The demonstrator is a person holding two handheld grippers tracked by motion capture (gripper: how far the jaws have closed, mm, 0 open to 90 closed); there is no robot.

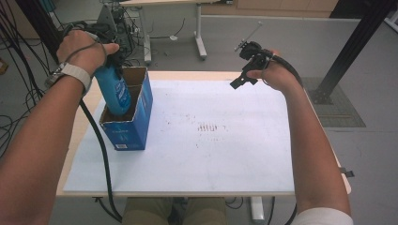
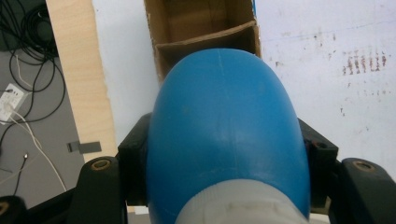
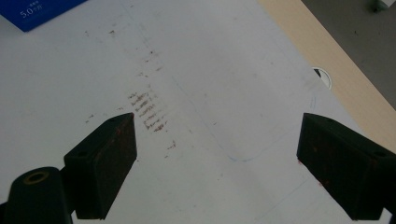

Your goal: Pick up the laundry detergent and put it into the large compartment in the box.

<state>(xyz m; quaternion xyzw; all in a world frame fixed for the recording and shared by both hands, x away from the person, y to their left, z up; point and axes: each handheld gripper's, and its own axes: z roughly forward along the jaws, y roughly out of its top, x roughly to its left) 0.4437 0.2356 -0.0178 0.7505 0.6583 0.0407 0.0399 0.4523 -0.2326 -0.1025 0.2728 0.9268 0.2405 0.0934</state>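
**One bottle going into the box**

Your left gripper (image 1: 112, 60) is clamped on the blue bottle (image 1: 114, 91), base already inside the divided cardboard box (image 1: 141, 117), so it drops in upright. Your right gripper (image 1: 248, 65) hangs wide open, holding nothing.

The blue bottle (image 2: 224, 135) looks like smooth plastic with a soft sheen and a faint mould seam; its pale collar at 6 o'clock is matt. The box (image 1: 136, 117) is cardboard, raw brown and fibrous inside, glossy blue print outside. The desk (image 1: 211, 140) wears a matt white sheet, scuffed with reddish-brown marks, over pale wood edging. The right hand-held gripper (image 3: 217, 168) has matt black, slightly grainy pads.
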